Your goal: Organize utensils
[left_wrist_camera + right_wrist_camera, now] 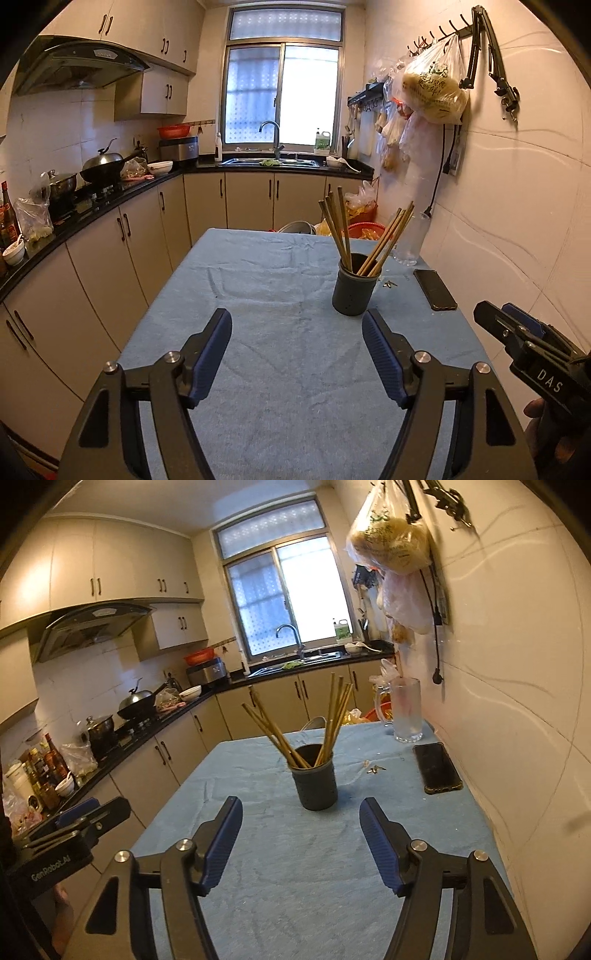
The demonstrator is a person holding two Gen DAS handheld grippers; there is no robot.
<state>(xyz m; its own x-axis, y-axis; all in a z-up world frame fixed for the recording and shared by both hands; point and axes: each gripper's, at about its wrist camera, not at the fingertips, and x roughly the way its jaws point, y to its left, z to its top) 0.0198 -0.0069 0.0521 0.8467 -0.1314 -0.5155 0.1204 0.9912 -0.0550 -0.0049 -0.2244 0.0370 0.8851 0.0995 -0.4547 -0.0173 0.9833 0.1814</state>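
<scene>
Left gripper (pixel 297 354) spread wide, empty, above blue cloth (pixel 258 295). Dark holder (pixel 352 291) with chopsticks (pixel 341 229) at one o'clock, phone (pixel 435 290) beyond at two, right gripper's tip at three.

Right gripper (pixel 301 843) likewise parted, pinching nothing. Holder at twelve o'clock, clear of the fingers; glass mug (pixel 406 710) at one.
</scene>
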